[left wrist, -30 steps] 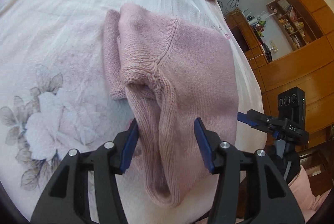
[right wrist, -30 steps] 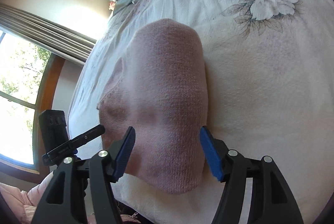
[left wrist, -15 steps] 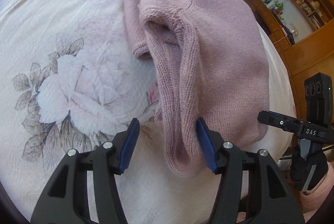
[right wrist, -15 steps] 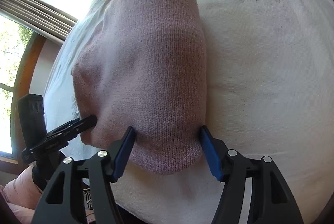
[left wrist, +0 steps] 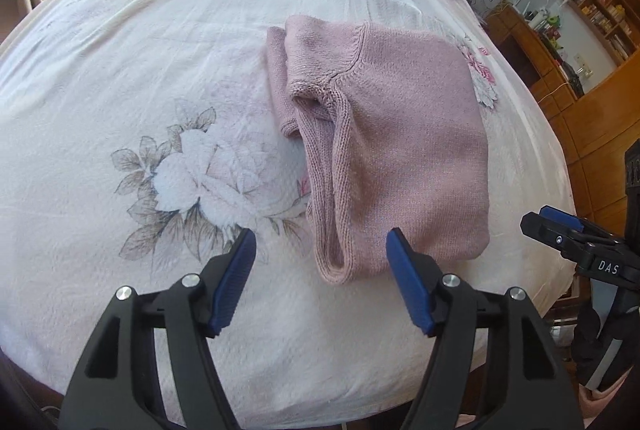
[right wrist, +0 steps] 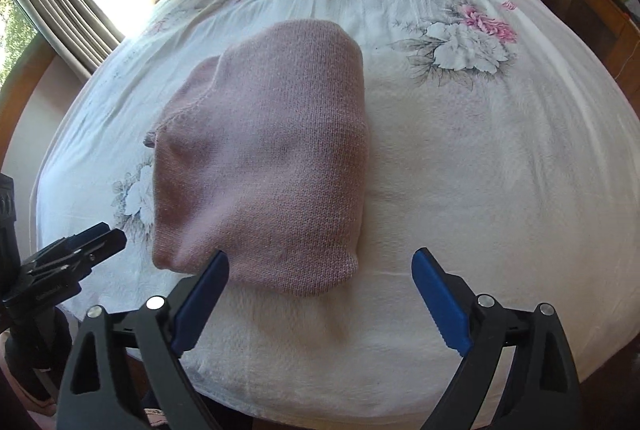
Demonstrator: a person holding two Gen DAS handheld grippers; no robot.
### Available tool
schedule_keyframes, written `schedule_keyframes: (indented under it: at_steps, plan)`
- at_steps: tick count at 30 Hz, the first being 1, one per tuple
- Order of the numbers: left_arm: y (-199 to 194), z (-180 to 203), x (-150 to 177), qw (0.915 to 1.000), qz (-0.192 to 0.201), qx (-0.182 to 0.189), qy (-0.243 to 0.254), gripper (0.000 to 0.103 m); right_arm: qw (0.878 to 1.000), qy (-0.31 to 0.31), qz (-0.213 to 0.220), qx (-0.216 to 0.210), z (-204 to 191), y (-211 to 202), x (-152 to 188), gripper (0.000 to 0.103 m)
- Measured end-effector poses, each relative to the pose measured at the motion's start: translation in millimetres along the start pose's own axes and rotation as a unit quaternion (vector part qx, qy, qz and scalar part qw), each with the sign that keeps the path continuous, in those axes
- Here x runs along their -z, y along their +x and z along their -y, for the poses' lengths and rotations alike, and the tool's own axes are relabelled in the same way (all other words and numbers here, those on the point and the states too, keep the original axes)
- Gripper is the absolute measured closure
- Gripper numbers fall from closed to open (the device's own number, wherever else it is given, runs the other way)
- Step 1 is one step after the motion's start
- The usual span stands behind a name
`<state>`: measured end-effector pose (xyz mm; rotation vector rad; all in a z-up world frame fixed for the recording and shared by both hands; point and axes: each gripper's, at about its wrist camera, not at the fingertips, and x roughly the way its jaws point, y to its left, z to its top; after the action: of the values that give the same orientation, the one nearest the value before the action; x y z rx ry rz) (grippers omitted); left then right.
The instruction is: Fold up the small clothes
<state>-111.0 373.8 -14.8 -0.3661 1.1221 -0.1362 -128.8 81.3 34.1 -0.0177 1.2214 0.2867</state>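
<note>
I see the pink knit sweater (left wrist: 400, 133) lying folded on the flowered bed sheet (left wrist: 120, 109) near its front edge; my left hand-held gripper (left wrist: 320, 270) is spread wide and empty just short of its sleeve; my right hand-held gripper (right wrist: 320, 294) is likewise released, holding nothing, at its near hem.

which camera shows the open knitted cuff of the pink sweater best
The left wrist view: the pink sweater's ribbed cuff opening faces it. The right wrist view shows only the smooth folded back; the cuff is hidden.
</note>
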Motion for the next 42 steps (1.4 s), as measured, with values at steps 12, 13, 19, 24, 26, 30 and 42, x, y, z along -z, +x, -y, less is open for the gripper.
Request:
schedule_keyframes:
  at_steps: [12, 13, 19, 24, 26, 30, 42]
  plan:
    - [-30, 22, 17, 0.9995, 0.007, -0.028, 0.011, 0.027, 0.998, -0.016, 0.016, 0.059, -27, -30, 6, 0.004]
    - [-32, 24, 17, 0.9995, 0.007, -0.028, 0.013, 0.027, 0.998, -0.016, 0.016, 0.063, -28, -32, 6, 0.004]
    - [-38, 30, 21, 0.9994, 0.01, -0.028, 0.018, 0.026, 0.999, 0.0, 0.018, 0.047, -26, -40, 13, 0.004]
    - [-38, 33, 26, 0.9994, 0.007, -0.027, 0.02, 0.026, 0.999, 0.013, 0.017, 0.025, -21, -43, 18, 0.004]
    - [-37, 33, 28, 0.9994, 0.006, -0.027, 0.02, 0.026, 0.999, 0.017, 0.016, 0.024, -19, -43, 20, 0.004]
    - [-36, 34, 32, 0.9994, 0.003, -0.027, 0.02, 0.026, 0.999, 0.017, 0.011, 0.044, -19, -41, 26, 0.004]
    - [-38, 36, 38, 0.9994, 0.005, -0.027, 0.023, 0.026, 0.994, -0.004, 0.041, 0.1, -22, -46, 35, 0.004]
